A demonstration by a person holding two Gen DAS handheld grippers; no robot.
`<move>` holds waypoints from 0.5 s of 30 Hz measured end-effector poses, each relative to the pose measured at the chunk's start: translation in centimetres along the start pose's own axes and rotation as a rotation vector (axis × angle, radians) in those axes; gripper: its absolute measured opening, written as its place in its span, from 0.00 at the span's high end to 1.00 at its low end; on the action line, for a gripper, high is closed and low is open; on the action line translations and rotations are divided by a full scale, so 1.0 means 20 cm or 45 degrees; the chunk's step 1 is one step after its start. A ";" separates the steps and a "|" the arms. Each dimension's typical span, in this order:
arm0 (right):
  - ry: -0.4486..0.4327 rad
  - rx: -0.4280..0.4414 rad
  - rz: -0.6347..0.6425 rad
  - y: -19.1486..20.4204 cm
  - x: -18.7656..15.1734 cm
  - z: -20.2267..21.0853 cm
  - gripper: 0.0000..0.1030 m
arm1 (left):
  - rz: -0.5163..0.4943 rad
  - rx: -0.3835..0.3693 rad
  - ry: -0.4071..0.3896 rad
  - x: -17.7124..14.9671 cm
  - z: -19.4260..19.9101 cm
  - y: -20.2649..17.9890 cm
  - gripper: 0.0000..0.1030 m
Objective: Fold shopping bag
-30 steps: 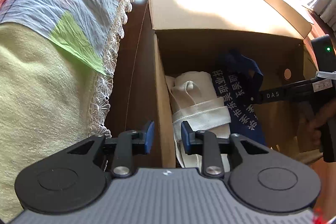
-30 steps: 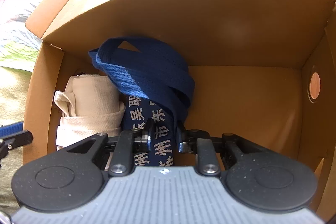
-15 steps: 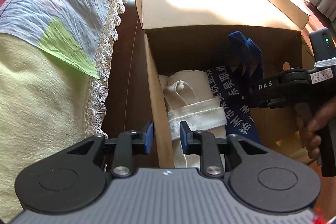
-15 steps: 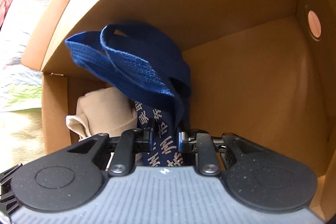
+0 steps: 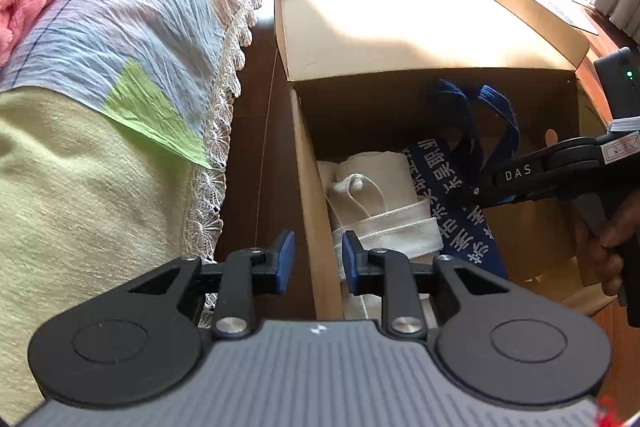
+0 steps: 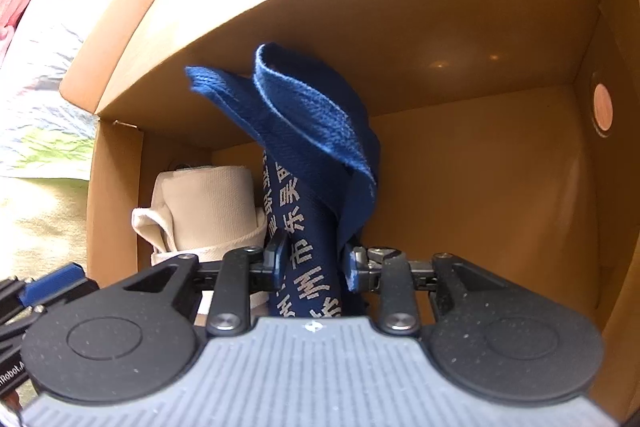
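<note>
Right gripper (image 6: 314, 265) has its jaws clamped on the rolled navy shopping bag (image 6: 308, 247), white printed characters showing between the fingers. Bag sits inside the cardboard box (image 6: 480, 167), roll tilted up, navy handles (image 6: 304, 107) flopping toward 12 o'clock. In the left wrist view the bag (image 5: 456, 211) is at 3 o'clock from the left gripper, right gripper (image 5: 466, 193) pinching it mid-roll. A cream rolled tote bag (image 5: 380, 199) lies just beside it, touching, against the box's left wall (image 5: 316, 227).

Left gripper (image 5: 318, 259) holds nothing; jaws part-open, straddling the box wall edge, not touching the fabric.

Step looks like placing or lifting the folded roll in the box; cannot tell which. To do it well: keep the pinch across the whole roll so it doesn't unwind, keep handles clear of the fingers, and don't drag the cream tote. Left gripper could steady the box or tuck the loose handles.
</note>
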State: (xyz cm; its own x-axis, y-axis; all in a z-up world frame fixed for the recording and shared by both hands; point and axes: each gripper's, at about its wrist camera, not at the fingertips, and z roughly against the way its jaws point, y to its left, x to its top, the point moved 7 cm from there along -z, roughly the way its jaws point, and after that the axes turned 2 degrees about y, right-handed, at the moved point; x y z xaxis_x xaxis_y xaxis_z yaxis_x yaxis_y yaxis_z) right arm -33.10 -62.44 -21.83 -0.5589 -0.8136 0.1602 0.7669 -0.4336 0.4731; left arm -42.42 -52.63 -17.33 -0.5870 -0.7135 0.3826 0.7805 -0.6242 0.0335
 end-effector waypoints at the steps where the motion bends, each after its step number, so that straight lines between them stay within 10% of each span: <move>1: -0.005 0.002 0.010 -0.14 0.00 0.10 0.73 | 0.002 -0.004 -0.002 0.00 0.01 0.00 0.70; 15: -0.029 -0.074 0.108 -0.25 -0.04 0.25 0.70 | -0.001 -0.050 0.048 0.01 0.14 -0.14 0.69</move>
State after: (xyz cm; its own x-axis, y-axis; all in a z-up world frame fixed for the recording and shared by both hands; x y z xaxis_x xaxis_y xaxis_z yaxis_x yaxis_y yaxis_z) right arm -38.13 -57.76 -19.96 -0.4976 -0.8397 0.2174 0.8284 -0.3857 0.4063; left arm -44.04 -50.15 -14.86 -0.5958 -0.7239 0.3478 0.7715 -0.6362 -0.0026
